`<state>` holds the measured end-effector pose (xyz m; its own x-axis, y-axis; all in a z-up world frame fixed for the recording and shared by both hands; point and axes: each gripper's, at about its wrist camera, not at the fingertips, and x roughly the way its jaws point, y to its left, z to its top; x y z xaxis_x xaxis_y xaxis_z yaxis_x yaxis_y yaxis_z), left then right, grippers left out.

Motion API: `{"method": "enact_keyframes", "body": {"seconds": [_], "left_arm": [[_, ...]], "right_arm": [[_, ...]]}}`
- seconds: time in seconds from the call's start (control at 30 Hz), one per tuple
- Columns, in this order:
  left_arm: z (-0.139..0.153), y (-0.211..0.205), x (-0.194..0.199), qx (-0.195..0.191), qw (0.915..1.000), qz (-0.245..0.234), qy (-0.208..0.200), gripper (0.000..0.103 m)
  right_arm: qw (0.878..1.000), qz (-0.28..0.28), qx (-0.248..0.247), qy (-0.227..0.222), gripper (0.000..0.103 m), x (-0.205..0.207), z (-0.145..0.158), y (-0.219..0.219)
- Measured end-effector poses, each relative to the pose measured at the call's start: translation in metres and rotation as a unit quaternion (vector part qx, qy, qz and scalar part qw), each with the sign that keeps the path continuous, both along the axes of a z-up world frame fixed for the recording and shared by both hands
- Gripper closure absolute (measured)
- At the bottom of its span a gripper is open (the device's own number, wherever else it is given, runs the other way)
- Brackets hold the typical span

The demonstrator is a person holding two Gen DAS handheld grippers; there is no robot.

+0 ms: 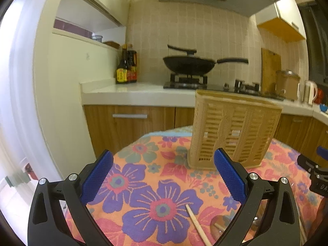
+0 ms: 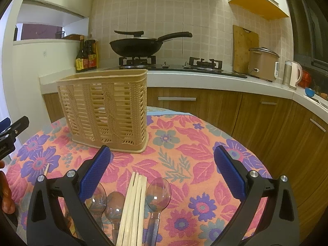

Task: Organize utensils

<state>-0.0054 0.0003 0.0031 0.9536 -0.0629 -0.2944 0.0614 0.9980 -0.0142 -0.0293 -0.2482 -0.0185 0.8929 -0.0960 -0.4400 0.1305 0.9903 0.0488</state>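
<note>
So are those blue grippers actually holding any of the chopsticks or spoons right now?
No. The left gripper and right gripper are both open and empty. The chopsticks and clear spoons lie loose on the flowered cloth.

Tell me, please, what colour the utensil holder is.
Beige utensil holder, seen best from the right wrist.

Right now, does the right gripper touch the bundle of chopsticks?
Apart. The right wrist view shows the right gripper open, with flowered cloth between each pad and the chopsticks.
</note>
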Motion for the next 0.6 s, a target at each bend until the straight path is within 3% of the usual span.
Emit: {"method": "enact_keyframes", "body": {"seconds": [0.33,0.6], "left_arm": [[0.011,-0.009,-0.016,-0.009,0.9982,0.025,-0.054,0.008],[0.009,-0.006,-0.014,-0.012,0.9989,0.010,-0.043,0.008]], "right_arm": [[0.999,-0.010,0.032,-0.034,0.007,-0.014,0.007,-0.011],[0.999,-0.008,0.028,-0.038,0.007,-0.016,0.008,-0.010]]}}
